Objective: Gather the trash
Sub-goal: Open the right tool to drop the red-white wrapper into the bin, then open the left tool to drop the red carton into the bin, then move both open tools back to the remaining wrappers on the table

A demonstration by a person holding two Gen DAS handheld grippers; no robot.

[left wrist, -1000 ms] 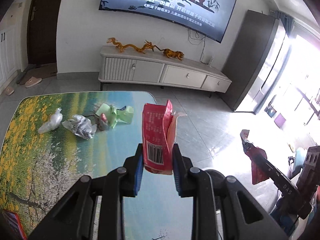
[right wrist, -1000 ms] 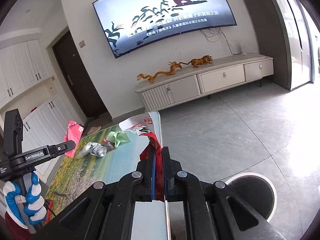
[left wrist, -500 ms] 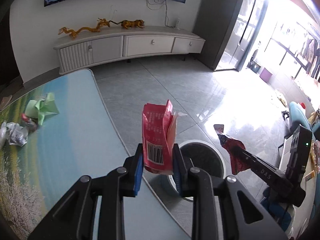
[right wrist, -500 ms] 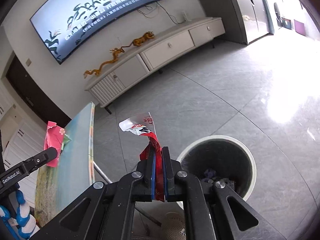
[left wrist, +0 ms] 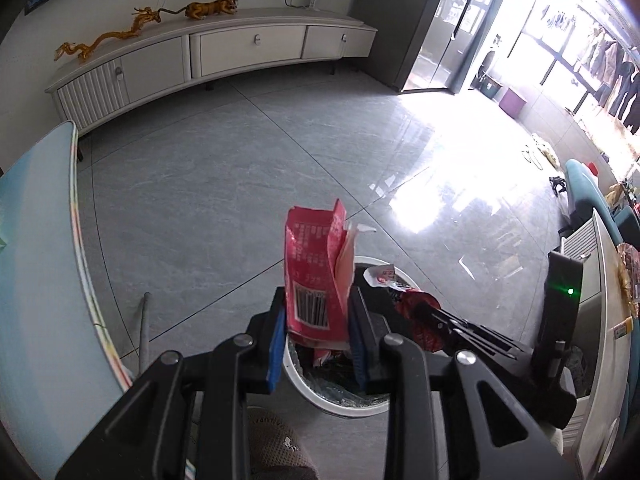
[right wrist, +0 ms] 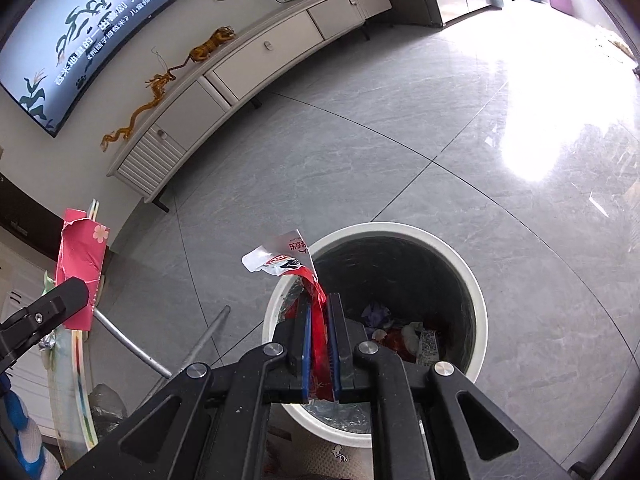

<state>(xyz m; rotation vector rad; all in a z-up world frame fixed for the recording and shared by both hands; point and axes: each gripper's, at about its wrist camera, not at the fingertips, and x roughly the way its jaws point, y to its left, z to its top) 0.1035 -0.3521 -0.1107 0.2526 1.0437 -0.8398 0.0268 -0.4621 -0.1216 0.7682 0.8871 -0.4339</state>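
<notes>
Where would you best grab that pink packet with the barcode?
Pinch the pink packet at its lower end, across the barcode, coming from below. That end looks flat and intact; the top is torn and flared, so it would probably crumple.

Bin mouth [right wrist: 400, 230] open below; table edge [left wrist: 80, 232] crowds left.

Pink carton: torn-open pink paper carton [left wrist: 316, 280] with a barcode, upright above the near rim of the round white bin [right wrist: 478, 300].
Red wrapper: crumpled red-and-silver foil wrapper [right wrist: 306, 280], upright over the bin's left rim.
Bin: open, dark-lined, holding trash.
</notes>
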